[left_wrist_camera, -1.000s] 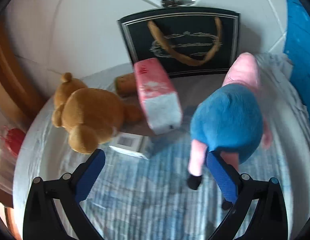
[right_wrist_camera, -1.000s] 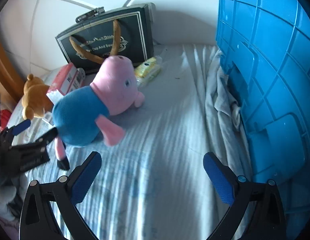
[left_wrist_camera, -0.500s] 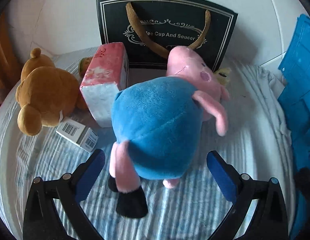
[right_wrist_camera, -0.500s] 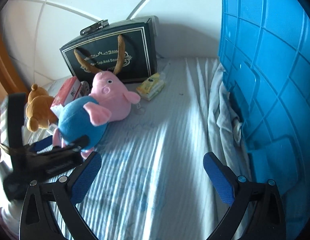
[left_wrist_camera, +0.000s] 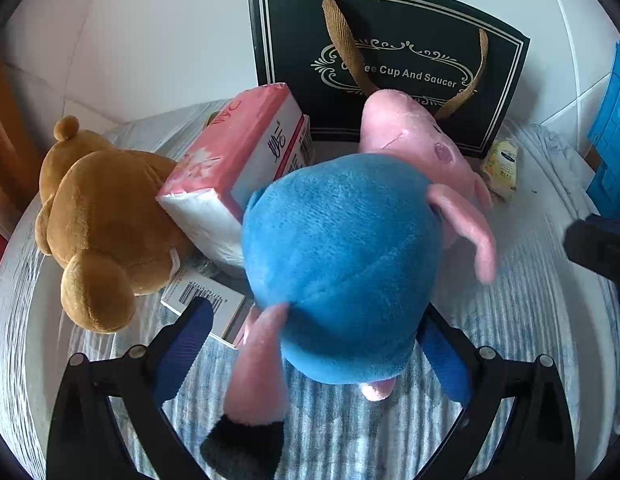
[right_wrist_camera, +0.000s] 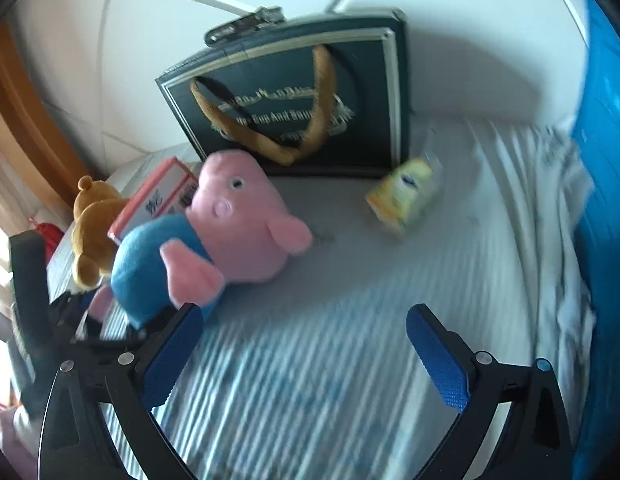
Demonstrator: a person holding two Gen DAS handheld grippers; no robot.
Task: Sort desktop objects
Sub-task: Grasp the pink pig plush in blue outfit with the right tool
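A plush pig [left_wrist_camera: 341, 256] with a pink head and blue body lies on the striped cloth [left_wrist_camera: 521, 320]. My left gripper [left_wrist_camera: 315, 346] is open, and the pig's lower body sits between its blue fingers [left_wrist_camera: 186, 340]; the right finger is partly hidden behind the plush. In the right wrist view the pig [right_wrist_camera: 214, 240] lies at left with the left gripper [right_wrist_camera: 90, 332] beneath it. My right gripper [right_wrist_camera: 306, 360] is open over bare cloth with nothing between its fingers. This view is blurred.
A brown teddy bear [left_wrist_camera: 98, 220], a pink tissue pack [left_wrist_camera: 238, 160] and a small barcoded box [left_wrist_camera: 202, 300] crowd the pig's left. A black gift bag [left_wrist_camera: 389, 60] stands against the back wall. A yellow packet [right_wrist_camera: 405, 196] lies beside it. A blue crate [right_wrist_camera: 605, 200] walls the right.
My left gripper has closed in on the pig, whose body now sits between the fingers. The right gripper has moved forward toward the bag and yellow packet.
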